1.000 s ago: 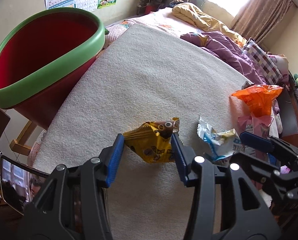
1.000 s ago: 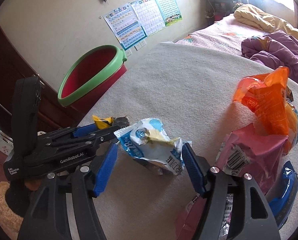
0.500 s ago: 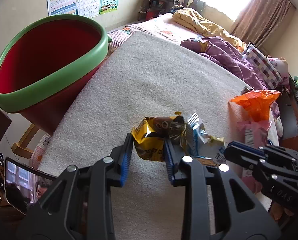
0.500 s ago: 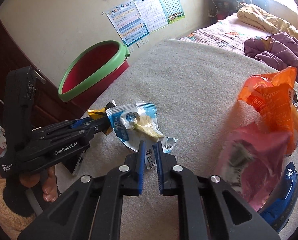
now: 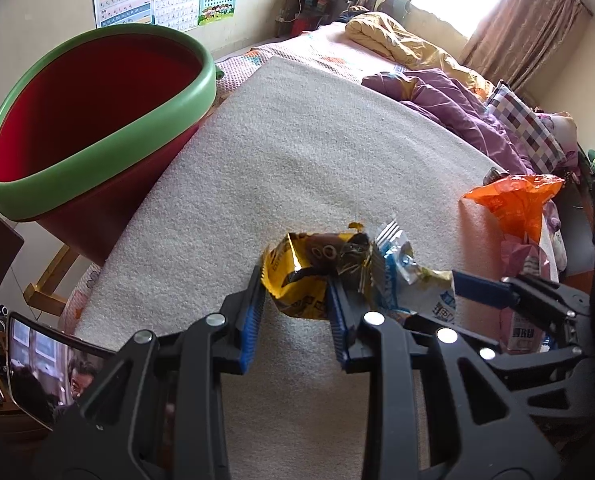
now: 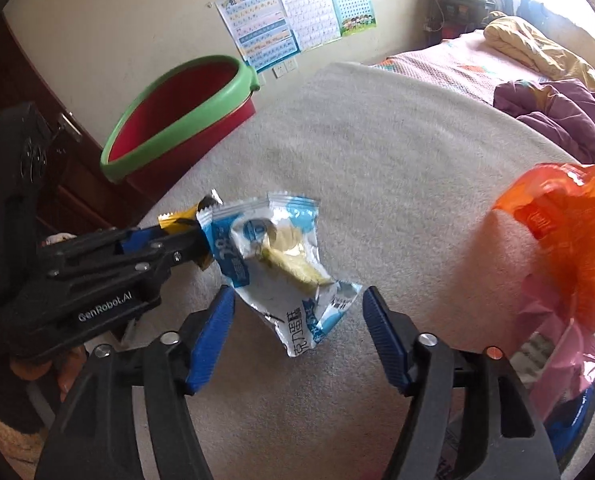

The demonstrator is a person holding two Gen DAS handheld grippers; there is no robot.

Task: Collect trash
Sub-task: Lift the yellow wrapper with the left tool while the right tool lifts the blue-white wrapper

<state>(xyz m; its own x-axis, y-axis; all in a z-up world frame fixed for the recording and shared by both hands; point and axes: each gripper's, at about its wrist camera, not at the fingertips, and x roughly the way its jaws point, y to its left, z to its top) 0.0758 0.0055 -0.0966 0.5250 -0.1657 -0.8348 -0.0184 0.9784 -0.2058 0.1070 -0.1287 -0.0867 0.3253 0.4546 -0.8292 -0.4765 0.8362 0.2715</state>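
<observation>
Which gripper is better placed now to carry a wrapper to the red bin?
The left gripper: it is shut on the yellow wrapper, with the bin on its side. The right gripper has just been opening, its pads off the blue-white wrapper between them.

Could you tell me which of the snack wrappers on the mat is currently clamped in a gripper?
The crumpled yellow foil wrapper, pinched by the left gripper. The blue-and-white wrapper lies between the right gripper's open jaws, unpressed.

Both views are being taken close above the beige mat (image 5: 297,152), angled downward toward the poster wall; the red bin (image 5: 93,120) and the blue-white wrapper (image 6: 273,256) are being shared.
</observation>
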